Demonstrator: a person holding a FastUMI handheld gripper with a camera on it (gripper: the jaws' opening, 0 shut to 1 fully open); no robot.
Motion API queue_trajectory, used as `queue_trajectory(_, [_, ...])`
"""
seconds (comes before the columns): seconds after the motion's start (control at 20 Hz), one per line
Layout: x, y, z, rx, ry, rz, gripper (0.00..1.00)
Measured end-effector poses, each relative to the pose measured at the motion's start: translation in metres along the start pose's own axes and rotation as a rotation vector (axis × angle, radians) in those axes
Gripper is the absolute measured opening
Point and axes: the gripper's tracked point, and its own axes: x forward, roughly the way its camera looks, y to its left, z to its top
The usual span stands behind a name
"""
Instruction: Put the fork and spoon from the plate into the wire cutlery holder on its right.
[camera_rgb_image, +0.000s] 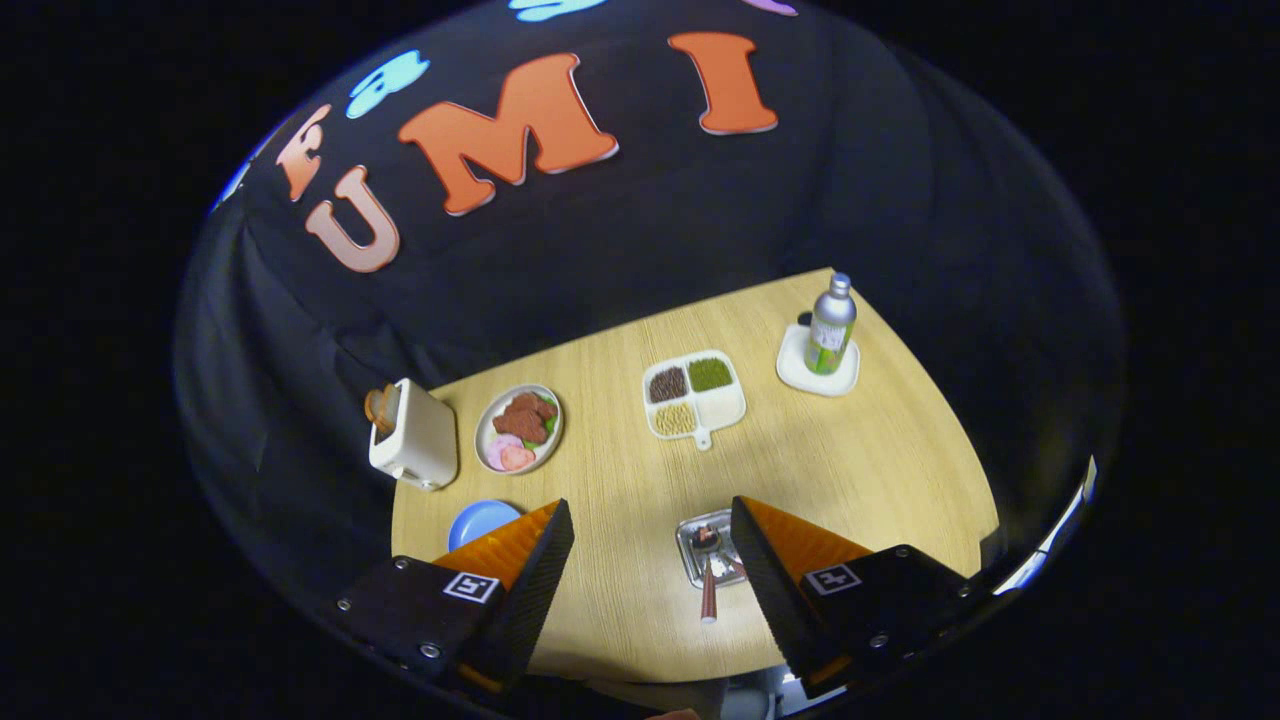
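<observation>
A small shiny metal plate (692, 552) lies on the wooden table (860, 470) far below me, just inside my right finger (775, 560). A utensil with a brown handle (708, 594) rests on it, its handle sticking out over the near rim and its dark head on the plate. A second utensil beside it is too small to make out. My gripper (650, 508) hangs high above the table, open wide with nothing between its fingers. The right finger hides the plate's right part and whatever stands to its right.
A white toaster (412, 438) stands at the table's left end, with a plate of food (520, 428) next to it. Partly behind my left finger lies a blue dish (478, 520). Farther back are a divided dish of grains (694, 395) and a bottle (832, 325) on a white coaster.
</observation>
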Motion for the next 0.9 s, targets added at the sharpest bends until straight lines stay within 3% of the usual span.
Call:
queue_trajectory(0.5, [-0.058, 0.023, 0.08, -0.171, -0.533, 0.103, 0.96])
queue_trajectory(0.9, [-0.106, 0.036, 0.126, -0.224, -0.801, 0.135, 0.97])
